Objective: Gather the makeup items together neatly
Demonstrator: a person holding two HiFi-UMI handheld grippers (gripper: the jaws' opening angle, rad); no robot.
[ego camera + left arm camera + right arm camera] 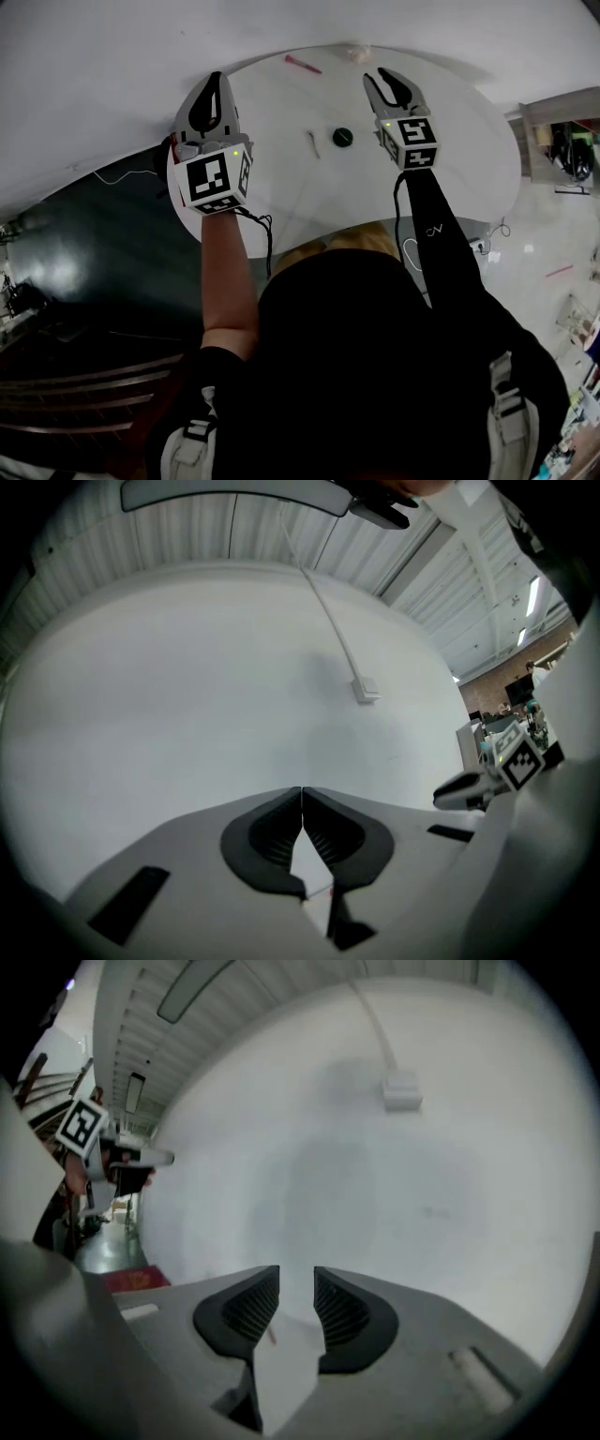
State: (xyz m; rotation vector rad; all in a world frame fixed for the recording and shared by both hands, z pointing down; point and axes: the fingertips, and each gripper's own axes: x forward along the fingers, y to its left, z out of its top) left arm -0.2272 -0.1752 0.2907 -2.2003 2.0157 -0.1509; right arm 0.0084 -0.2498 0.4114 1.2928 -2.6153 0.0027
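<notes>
On the round white table lie a pink pencil-like stick at the far edge, a pale puff beside it, a black round compact in the middle and a small white stick next to the compact. My left gripper hovers over the table's left side, shut with nothing in it. My right gripper hangs above the far right part, open by a narrow gap and holding nothing. Both point level at the white wall.
A white wall rises just behind the table, with a cable and a small box on it. A dark floor lies to the left, and a shelf with clutter stands at the right.
</notes>
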